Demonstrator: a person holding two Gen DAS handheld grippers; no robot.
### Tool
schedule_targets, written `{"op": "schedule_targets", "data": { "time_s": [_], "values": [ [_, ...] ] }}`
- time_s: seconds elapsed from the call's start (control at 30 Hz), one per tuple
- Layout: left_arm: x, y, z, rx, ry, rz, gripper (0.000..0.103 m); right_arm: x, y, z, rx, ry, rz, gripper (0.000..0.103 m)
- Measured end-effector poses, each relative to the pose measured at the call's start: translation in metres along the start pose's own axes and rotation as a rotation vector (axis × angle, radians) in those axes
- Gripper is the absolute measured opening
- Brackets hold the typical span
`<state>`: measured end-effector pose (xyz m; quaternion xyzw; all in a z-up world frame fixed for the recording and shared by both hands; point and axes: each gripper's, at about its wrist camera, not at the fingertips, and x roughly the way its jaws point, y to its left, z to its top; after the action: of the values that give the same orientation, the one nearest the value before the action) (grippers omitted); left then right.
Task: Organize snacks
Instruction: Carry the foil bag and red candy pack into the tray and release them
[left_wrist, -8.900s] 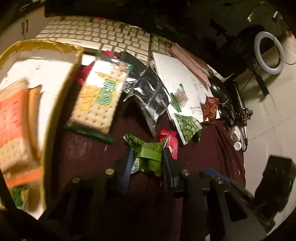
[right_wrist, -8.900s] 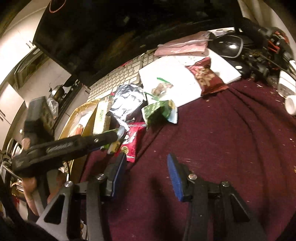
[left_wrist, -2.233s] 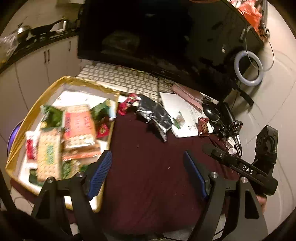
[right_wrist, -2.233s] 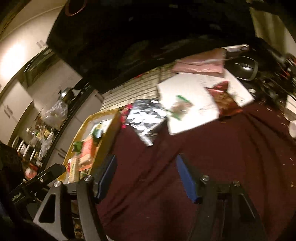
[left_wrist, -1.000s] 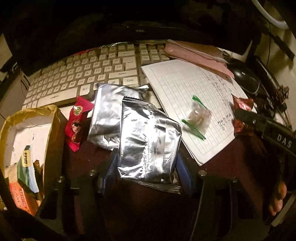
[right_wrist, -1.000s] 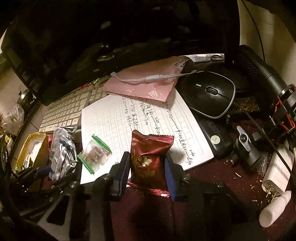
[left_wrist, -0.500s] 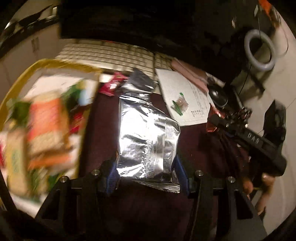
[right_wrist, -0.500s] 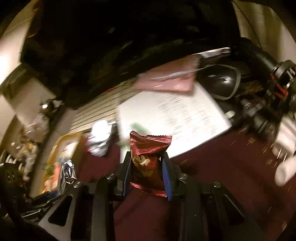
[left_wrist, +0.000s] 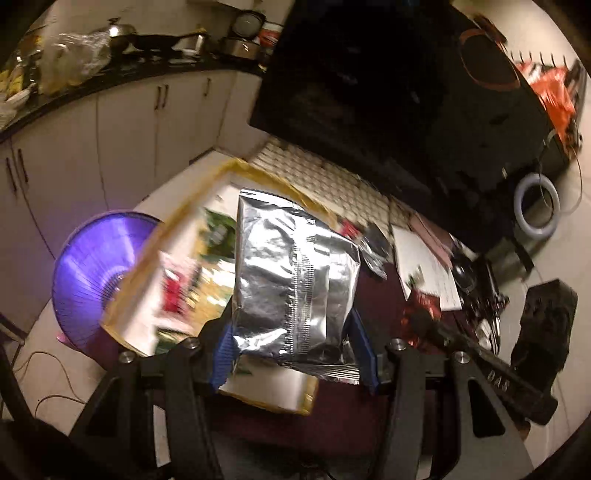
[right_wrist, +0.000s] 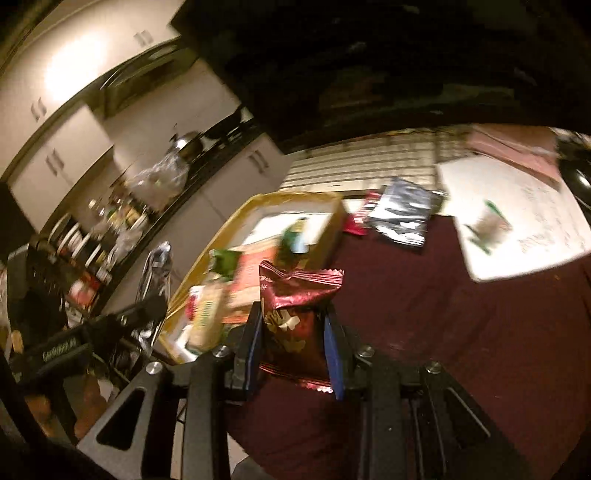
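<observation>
My left gripper (left_wrist: 293, 350) is shut on a silver foil snack bag (left_wrist: 295, 280) and holds it in the air over the gold-rimmed tray (left_wrist: 147, 254), which holds several blurred snack packets. My right gripper (right_wrist: 293, 350) is shut on a dark red snack packet (right_wrist: 295, 314) and holds it above the maroon cloth, just right of the tray (right_wrist: 332, 218). A second silver bag (right_wrist: 404, 214), a small red packet (right_wrist: 358, 221) and a small clear green-trimmed packet (right_wrist: 487, 225) lie near the keyboard and notepad.
A white keyboard (right_wrist: 369, 162) and a black monitor (left_wrist: 388, 103) stand behind the tray. A white notepad (right_wrist: 517, 214) lies at right. A purple fan (left_wrist: 92, 273) sits below left of the tray. A mouse and cables (left_wrist: 476, 284) crowd the right.
Both grippers have swung left toward the tray with their snacks. The silver bag now hangs over the tray. The red packet has left the notepad and is beside the tray.
</observation>
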<state>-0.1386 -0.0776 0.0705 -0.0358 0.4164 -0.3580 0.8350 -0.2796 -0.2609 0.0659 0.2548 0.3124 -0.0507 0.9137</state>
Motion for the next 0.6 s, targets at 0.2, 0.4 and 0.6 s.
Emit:
{"op": "schedule_targets", "data": {
  "time_s": [0.2,0.4,0.6],
  "values": [
    [0.018,0.025,0.039,-0.019,0.003,0.009,0.057,0.042,0.030,0.030,-0.052,0.038,0.018,0.029],
    [0.084,0.051,0.088,-0.069,0.103,0.003,0.057,0.102,0.044,0.073,-0.098,0.082,-0.036,0.029],
    [0.144,0.061,0.110,-0.057,0.204,0.087,0.057,0.160,0.024,0.092,-0.048,0.153,-0.088,0.029]
  ]
}}
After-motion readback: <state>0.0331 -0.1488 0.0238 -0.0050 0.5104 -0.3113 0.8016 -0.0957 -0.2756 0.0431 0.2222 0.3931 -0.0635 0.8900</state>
